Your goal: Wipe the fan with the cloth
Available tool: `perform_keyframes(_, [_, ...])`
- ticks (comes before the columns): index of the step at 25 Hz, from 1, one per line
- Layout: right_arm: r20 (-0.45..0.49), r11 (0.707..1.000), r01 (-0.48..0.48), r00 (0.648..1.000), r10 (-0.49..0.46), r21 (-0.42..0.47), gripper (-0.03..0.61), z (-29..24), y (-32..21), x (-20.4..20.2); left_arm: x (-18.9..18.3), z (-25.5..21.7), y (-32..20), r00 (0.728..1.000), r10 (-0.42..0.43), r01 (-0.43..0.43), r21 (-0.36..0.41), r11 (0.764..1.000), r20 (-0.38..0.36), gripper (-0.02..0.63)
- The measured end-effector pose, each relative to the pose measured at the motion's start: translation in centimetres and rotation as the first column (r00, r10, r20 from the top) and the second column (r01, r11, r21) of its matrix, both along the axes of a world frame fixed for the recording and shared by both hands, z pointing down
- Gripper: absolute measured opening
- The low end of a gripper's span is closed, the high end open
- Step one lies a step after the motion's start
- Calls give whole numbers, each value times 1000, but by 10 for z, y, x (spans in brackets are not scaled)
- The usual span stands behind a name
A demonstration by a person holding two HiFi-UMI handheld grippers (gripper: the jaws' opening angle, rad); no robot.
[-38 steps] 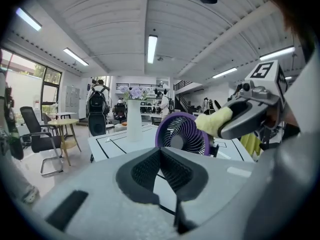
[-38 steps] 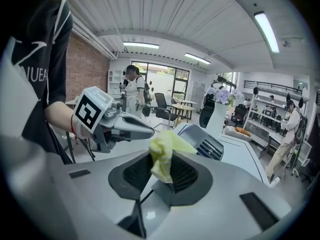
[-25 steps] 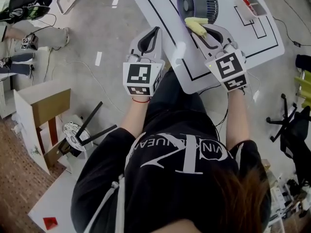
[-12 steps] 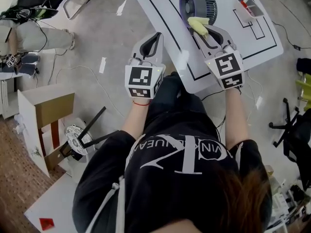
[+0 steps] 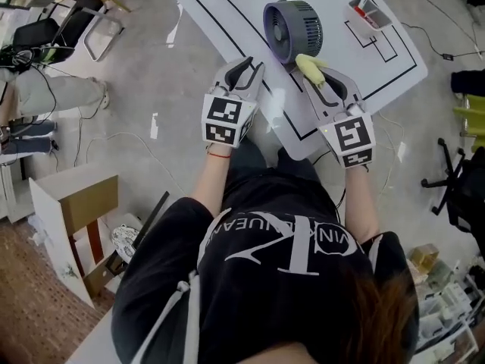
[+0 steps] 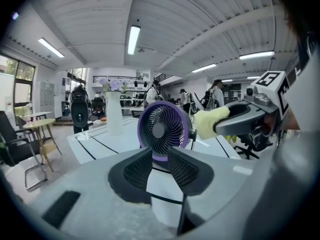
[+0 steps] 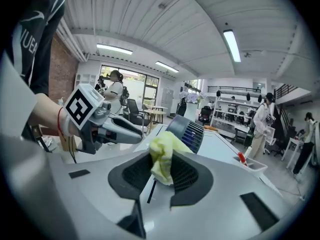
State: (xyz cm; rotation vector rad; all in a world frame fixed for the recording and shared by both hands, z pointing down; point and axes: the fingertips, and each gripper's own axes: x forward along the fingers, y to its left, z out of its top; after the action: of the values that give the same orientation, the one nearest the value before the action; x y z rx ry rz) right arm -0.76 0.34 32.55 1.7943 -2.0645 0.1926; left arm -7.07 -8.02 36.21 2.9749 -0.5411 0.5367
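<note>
Two grippers point toward the fan, which stands upright on the white table, not far from its near edge. On the left gripper the jaws have just been opening and stand partly apart with nothing between them (the fan shows through the gap, farther off). The right gripper is clamped on the yellow cloth, whose bunched end juts out just beside the fan's right side; whether it touches is unclear.
</note>
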Motion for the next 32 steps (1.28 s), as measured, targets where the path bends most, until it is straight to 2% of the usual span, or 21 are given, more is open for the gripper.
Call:
perform_keyframes(4, [37,997,-75,996,76,-29,97,11,7,12,34,21,16,988,153,-153,-5,988,17,120])
perform_keyframes(6, [48,994,-100,994,102,-47,97,19,9,18,46,33,21,979,199,-199,2,980,47,123])
perform_keyframes(10, [87,992,-106,990,112,-66,97,26,11,14,44,51,15,974,217,-216,-30,976,71,123])
perform_keyframes(15, [128,997,-80,988,81,-13,97,5,-20,-17,30,63,-21,972,217,-213,-52,976,89,121])
perform_keyframes(19, [77,994,-104,991,105,-10,97,0,-55,-36,34,58,-50,965,255,-252,-43,967,66,117])
perform_keyframes(24, [-32,977,-209,978,208,-31,97,3,-93,-46,41,53,-79,944,329,-328,-40,944,24,104])
perform_keyframes(29, [-55,933,-360,932,359,-7,98,2,-101,-37,46,51,-89,905,425,-424,-35,905,30,94])
perform_keyframes(32, [-78,907,-421,904,419,1,98,2,-102,-33,46,44,-97,899,437,-436,-30,899,21,86])
